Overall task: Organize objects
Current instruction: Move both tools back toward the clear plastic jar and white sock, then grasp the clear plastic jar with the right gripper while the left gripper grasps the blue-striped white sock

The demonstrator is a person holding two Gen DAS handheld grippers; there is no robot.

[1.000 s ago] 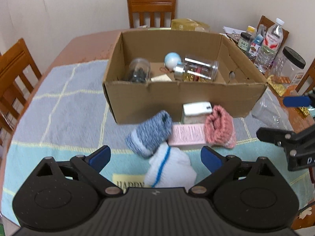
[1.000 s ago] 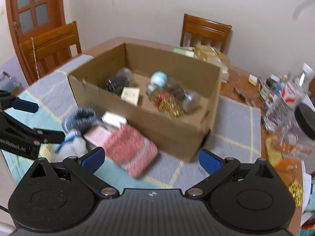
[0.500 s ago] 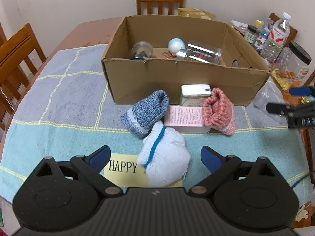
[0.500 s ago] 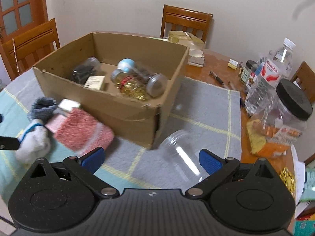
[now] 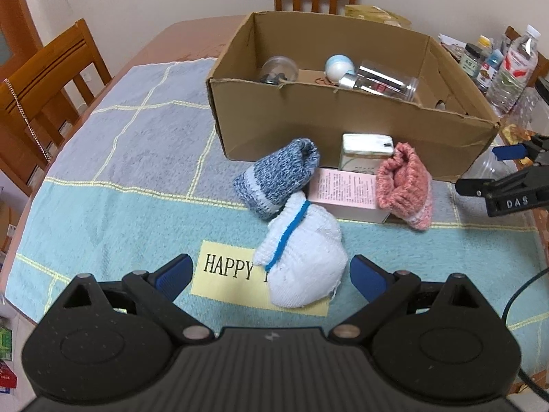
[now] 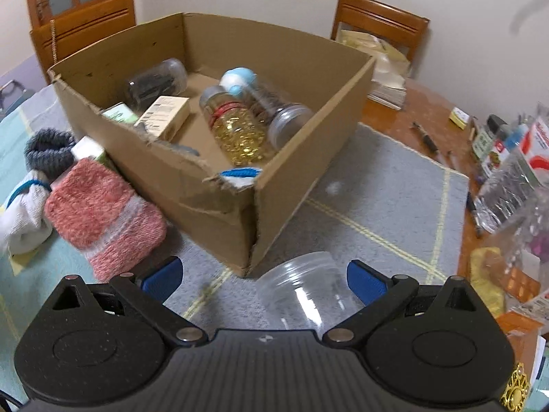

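An open cardboard box (image 5: 308, 127) (image 6: 212, 202) holds jars and small cartons. In front of it lie a blue-grey sock roll (image 5: 278, 175) (image 6: 48, 149), a white sock roll with a blue stripe (image 5: 305, 261) (image 6: 20, 213), a pink sock roll (image 5: 405, 182) (image 6: 106, 216) and a pink-labelled carton (image 5: 346, 189). My left gripper (image 5: 271, 274) is open, and the white roll lies between its fingers. My right gripper (image 6: 264, 278) is open over a clear plastic jar (image 6: 305, 292) lying on its side by the box corner; the gripper also shows in the left wrist view (image 5: 494, 168).
Bottles and jars (image 5: 511, 68) (image 6: 514, 158) crowd the table's right side. Pens (image 6: 425, 140) and stacked papers (image 6: 387, 79) lie behind the box. Wooden chairs (image 5: 41, 96) (image 6: 381, 20) stand round the table. A yellow "HAPPY" patch (image 5: 223, 271) marks the cloth.
My left gripper has drawn back and closer to the white sock roll. My right gripper has swung right and down toward the clear jar at the box corner.
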